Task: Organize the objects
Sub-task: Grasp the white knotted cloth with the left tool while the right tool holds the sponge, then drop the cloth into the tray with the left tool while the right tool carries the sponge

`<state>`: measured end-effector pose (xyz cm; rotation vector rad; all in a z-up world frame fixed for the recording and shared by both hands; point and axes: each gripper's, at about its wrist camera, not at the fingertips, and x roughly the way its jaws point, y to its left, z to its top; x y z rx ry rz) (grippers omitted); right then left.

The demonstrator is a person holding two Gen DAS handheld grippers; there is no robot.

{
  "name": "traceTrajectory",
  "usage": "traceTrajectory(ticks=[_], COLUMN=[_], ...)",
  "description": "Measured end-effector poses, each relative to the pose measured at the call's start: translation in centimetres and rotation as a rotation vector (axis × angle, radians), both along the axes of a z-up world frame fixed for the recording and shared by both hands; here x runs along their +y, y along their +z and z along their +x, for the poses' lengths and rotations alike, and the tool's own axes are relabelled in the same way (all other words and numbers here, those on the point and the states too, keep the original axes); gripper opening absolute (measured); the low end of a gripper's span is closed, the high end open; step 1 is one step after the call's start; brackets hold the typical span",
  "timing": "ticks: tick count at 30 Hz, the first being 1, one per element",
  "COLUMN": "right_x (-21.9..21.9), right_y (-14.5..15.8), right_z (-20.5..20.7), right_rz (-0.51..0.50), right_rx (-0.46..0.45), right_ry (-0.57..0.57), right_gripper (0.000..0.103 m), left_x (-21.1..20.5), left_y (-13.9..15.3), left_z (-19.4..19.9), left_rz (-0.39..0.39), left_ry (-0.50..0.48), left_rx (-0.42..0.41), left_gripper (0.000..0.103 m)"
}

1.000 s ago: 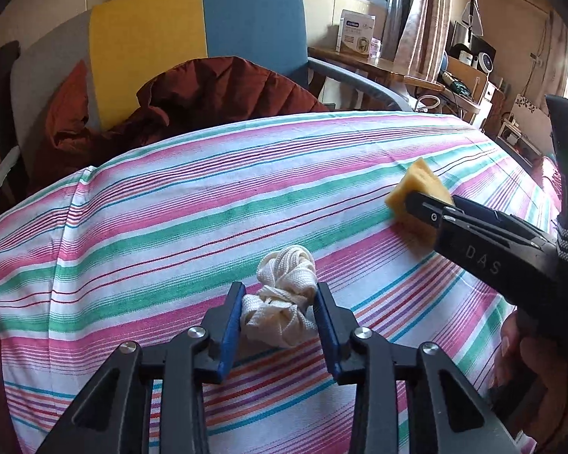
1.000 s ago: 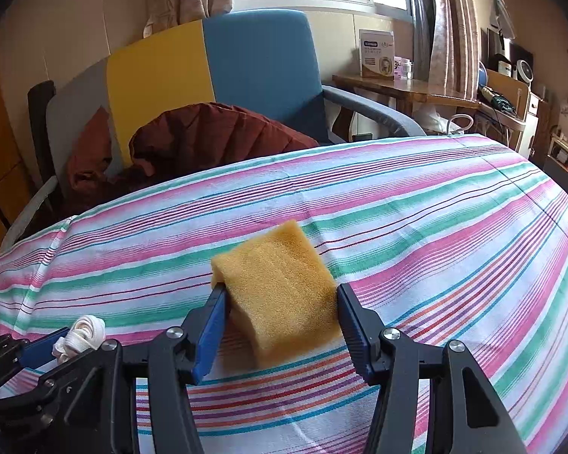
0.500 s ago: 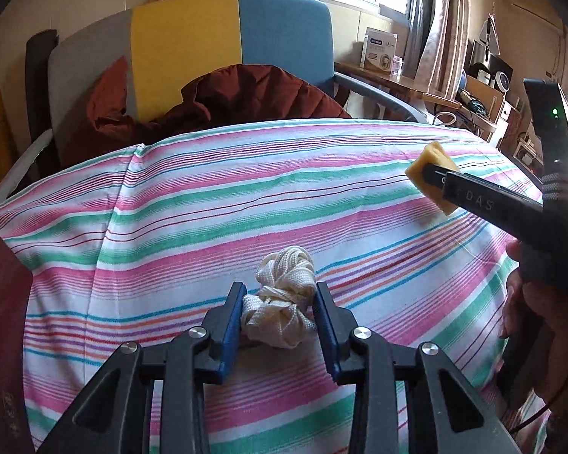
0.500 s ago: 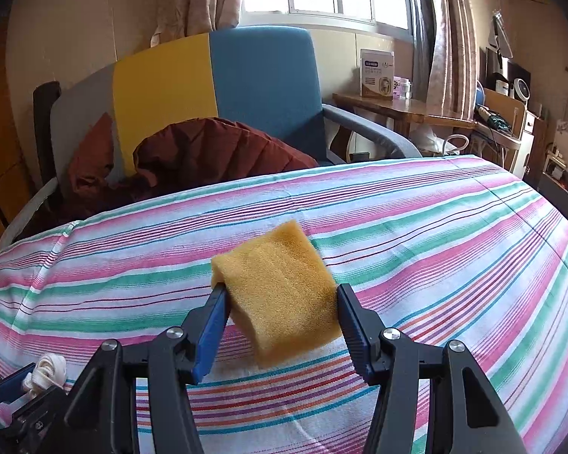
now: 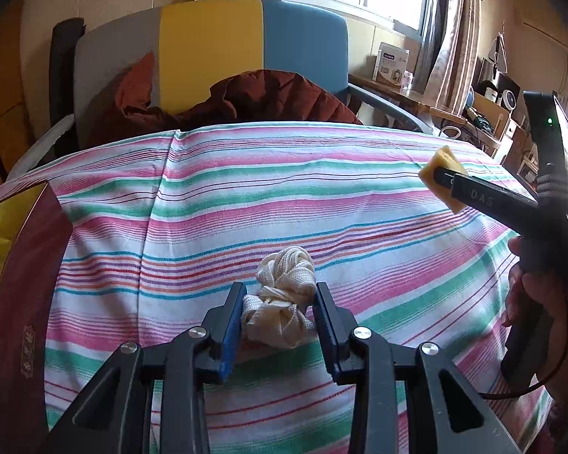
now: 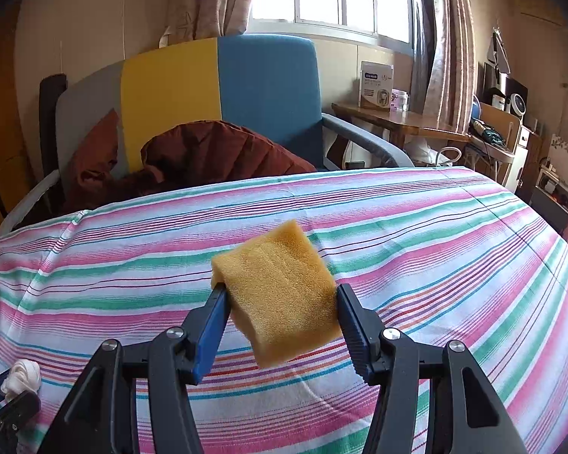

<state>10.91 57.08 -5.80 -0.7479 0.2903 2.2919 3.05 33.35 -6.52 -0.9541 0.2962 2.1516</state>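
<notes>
My left gripper (image 5: 278, 302) is shut on a bundle of cream woven cord (image 5: 282, 302) and holds it above the striped tablecloth (image 5: 246, 196). My right gripper (image 6: 282, 299) is shut on a yellow sponge block (image 6: 280, 295), held tilted above the cloth. In the left wrist view the right gripper (image 5: 441, 179) with the sponge (image 5: 441, 162) is at the right, higher up. In the right wrist view the cord bundle (image 6: 22, 374) in the left gripper shows at the lower left corner.
A dark red box (image 5: 22, 295) with a yellow inside stands open at the table's left edge. Behind the table is an armchair (image 6: 223, 87) with a brown jacket (image 6: 208, 159). A wooden side table (image 6: 394, 121) with a carton stands at the back right.
Both grippers have risen and pulled back from the cloth with their objects. The left view has swung left, and the dark red box has come into sight.
</notes>
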Motion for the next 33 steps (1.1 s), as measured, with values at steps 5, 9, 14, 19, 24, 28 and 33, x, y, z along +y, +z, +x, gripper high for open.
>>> traceTrajectory(ticks=[5, 9, 14, 19, 24, 28, 33], right_x=[-2.1, -3.2, -4.4, -5.5, -7.2, -9.7, -13.1], right_y=[0.2, 0.1, 0.1, 0.3, 0.6, 1.1, 2.3], right_z=[0.4, 0.6, 0.7, 0.8, 0.5, 0.4, 0.2], right_rz=[0.026, 0.041, 0.061, 0.072, 0.093, 0.111, 0.092], right_rx=[-0.009, -0.022, -0.042, -0.056, -0.08, -0.083, -0.051], right_ry=[0.032, 0.049, 0.062, 0.097, 0.15, 0.212, 0.299], right_gripper=[0.057, 0.058, 0.057, 0.057, 0.057, 0.057, 0.057], left_x=[-1.7, -3.3, -5.9, -9.5, -13.6, -16.8, -20.2], left_y=[0.6, 1.4, 3.2, 5.1, 5.7, 5.3, 5.1], left_z=[1.5, 3.0, 3.3, 2.5, 0.9, -0.4, -1.6], left_rz=[0.033, 0.048, 0.093, 0.142, 0.177, 0.21, 0.245], left_ry=[-0.022, -0.059, -0.046, 0.018, 0.115, 0.193, 0.254], left_rx=[-0.024, -0.014, -0.004, 0.002, -0.024, -0.063, -0.094], left_gripper=[0.036, 0.036, 0.036, 0.036, 0.036, 0.036, 0.036])
